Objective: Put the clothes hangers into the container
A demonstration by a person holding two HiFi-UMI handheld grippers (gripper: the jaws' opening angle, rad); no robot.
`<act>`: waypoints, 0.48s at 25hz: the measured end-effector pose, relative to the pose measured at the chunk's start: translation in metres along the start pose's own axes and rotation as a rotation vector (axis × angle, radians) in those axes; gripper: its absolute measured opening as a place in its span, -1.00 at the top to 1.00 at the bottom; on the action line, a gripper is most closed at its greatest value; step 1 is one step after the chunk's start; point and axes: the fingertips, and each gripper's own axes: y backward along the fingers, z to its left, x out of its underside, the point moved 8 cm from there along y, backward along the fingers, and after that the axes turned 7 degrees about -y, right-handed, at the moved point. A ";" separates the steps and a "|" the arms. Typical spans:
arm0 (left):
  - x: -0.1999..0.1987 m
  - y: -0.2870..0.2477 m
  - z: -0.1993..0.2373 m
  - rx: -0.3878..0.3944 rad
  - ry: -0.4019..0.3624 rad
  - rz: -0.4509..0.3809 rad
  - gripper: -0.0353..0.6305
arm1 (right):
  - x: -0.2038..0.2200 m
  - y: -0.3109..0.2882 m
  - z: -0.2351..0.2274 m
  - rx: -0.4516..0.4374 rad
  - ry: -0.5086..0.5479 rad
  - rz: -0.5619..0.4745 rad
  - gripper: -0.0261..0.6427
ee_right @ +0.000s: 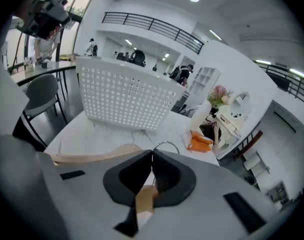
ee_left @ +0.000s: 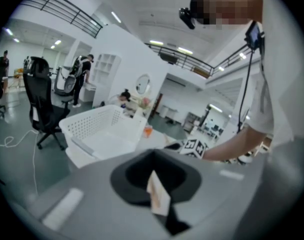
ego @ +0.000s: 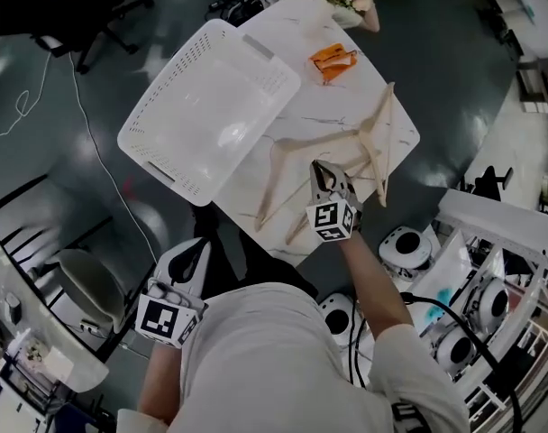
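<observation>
Close to the person's body, away from the white marble-pattern table (ego: 321, 99), the left gripper (ego: 195, 247) has its jaws together with nothing between them. Further out, the right gripper (ego: 319, 168) is over the table with its jaws pressed together on the metal hook (ee_right: 165, 144) of a pale wooden clothes hanger (ego: 272, 179), and a second wooden hanger (ego: 385, 133) lies just beside it on the table. Behind them the white perforated plastic basket (ego: 170, 93) stands with no hanger inside, and a small orange object (ego: 333, 59) lies at the far side.
</observation>
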 end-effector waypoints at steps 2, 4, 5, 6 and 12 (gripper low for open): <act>-0.001 0.001 -0.007 0.007 -0.004 -0.006 0.89 | -0.005 0.017 0.003 0.006 -0.028 -0.039 0.90; -0.002 0.003 -0.012 0.017 -0.012 -0.010 0.89 | -0.009 0.030 0.008 0.005 -0.042 -0.068 0.90; -0.002 0.005 -0.014 0.021 -0.016 -0.011 0.89 | -0.010 0.036 0.011 0.004 -0.046 -0.078 0.90; -0.003 0.006 -0.016 0.025 -0.020 -0.011 0.89 | -0.011 0.041 0.014 0.003 -0.049 -0.085 0.90; -0.011 0.016 -0.018 0.017 -0.048 -0.034 0.89 | -0.019 0.060 0.025 0.001 -0.037 -0.130 0.90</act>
